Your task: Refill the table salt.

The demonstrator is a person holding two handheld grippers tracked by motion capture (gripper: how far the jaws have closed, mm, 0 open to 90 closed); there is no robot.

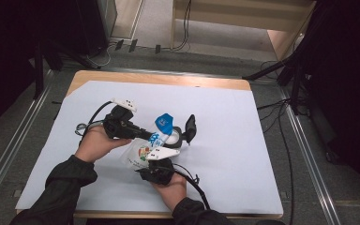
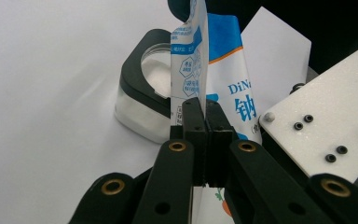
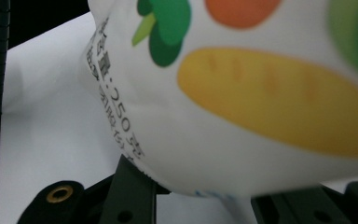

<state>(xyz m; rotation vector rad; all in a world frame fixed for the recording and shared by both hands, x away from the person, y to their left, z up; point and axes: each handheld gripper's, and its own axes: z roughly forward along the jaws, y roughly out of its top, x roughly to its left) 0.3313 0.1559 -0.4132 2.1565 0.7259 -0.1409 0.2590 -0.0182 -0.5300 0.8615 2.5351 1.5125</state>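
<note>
A light wooden worktop [image 1: 201,81] stood on a grey floor [image 1: 9,136], covered almost wholly by a large pale blue-white sheet [image 1: 225,136]. On the sheet, near its middle, rested a clear container with a black collar [image 1: 178,136], holding something white.

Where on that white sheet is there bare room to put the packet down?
The white sheet is bare right of the black-rimmed container, along its far edge, and at its near left corner. It is crowded mid-sheet, where both grippers hold the blue-and-white packet.
</note>
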